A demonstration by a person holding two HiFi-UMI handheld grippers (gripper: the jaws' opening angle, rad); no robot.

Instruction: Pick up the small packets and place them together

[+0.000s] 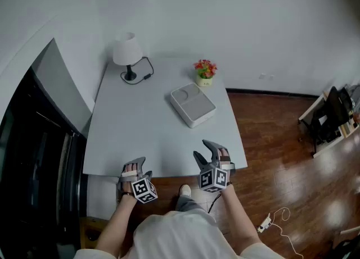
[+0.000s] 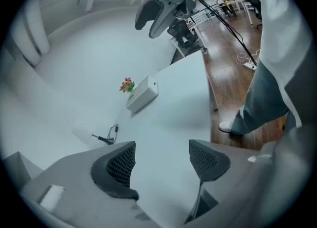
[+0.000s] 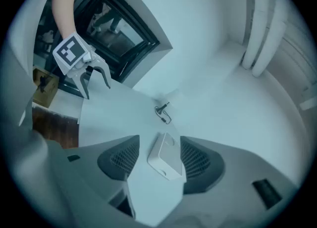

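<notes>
No small packets show in any view. On the white table (image 1: 140,123) lies a white box (image 1: 193,104), a little right of the middle. My left gripper (image 1: 135,165) hovers at the table's front edge, left of the person's body, open and empty. My right gripper (image 1: 205,150) is also open and empty; it hangs over the front right corner and points toward the box. In the left gripper view the left gripper (image 2: 163,165) frames bare tabletop. In the right gripper view the distant box (image 3: 166,155) appears between the right gripper's (image 3: 159,162) spread jaws, well beyond them.
A white lamp (image 1: 127,51) with a black cord (image 1: 143,72) stands at the back left. A small pot of red flowers (image 1: 205,71) sits behind the box. Dark glass panels (image 1: 34,157) line the left; wooden floor (image 1: 281,157) with a cable lies right.
</notes>
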